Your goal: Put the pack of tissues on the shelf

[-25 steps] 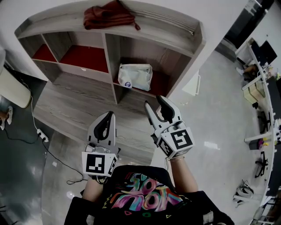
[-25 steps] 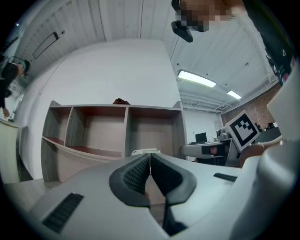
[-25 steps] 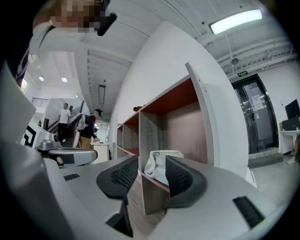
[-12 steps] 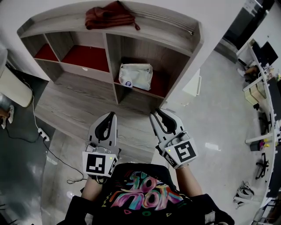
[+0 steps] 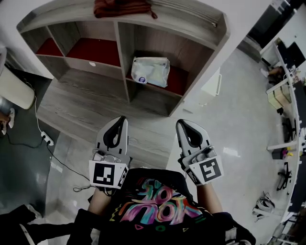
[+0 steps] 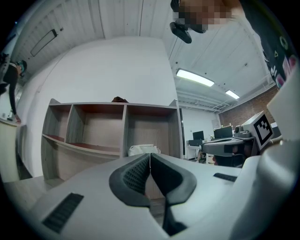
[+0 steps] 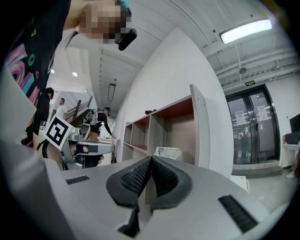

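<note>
Right now your left gripper [image 5: 123, 119] is clenched on nothing: in the left gripper view its dark ribbed pads [image 6: 133, 176] meet along one line with no gap. Your right gripper [image 5: 181, 123] is clenched empty too, and its pads [image 7: 136, 178] are pressed together in the right gripper view. You hold the two side by side and apart from each other, both pointing at the grey wood-grain shelf unit with red-lined boards [image 5: 122, 57].

The white soft plastic pack of tissues [image 5: 150, 72] lies well ahead of both grippers, in line with the gap between them. It rests on the red board in the shelf unit's right-hand compartment, touching neither gripper. Farther ahead, on the top board of the shelf unit, lies a crumpled dark red cloth [image 5: 122, 7].
</note>
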The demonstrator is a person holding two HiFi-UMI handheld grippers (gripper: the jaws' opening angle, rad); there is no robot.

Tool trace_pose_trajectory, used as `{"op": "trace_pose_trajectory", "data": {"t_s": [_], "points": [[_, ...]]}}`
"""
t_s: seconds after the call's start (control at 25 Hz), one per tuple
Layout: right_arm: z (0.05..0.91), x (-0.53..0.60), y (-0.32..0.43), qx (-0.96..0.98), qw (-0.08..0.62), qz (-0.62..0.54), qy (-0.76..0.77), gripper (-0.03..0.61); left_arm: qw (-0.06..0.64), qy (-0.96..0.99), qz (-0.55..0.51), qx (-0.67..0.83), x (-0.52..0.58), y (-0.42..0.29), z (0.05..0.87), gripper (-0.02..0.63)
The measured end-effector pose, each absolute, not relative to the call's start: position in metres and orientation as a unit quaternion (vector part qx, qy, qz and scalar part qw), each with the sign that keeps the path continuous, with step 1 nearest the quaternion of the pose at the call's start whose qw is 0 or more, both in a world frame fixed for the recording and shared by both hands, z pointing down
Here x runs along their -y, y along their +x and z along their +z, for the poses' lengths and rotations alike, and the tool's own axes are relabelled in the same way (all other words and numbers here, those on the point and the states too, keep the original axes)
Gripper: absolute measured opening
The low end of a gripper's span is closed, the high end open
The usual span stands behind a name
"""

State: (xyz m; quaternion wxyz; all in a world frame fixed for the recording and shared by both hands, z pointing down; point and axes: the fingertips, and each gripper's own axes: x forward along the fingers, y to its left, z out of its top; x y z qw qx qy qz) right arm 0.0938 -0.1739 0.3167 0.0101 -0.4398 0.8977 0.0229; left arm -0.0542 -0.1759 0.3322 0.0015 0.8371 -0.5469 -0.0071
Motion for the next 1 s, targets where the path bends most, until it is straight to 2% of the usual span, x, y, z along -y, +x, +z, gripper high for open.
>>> {"op": "trace_pose_trajectory", "data": {"t_s": [1.0], "points": [[0.336, 0.182, 0.089, -0.898, -0.001, -0.01, -0.44, 0.015, 0.015, 0.842, -0.001, 0.54, 0.185, -0.051, 0.346, 0.025]]}}
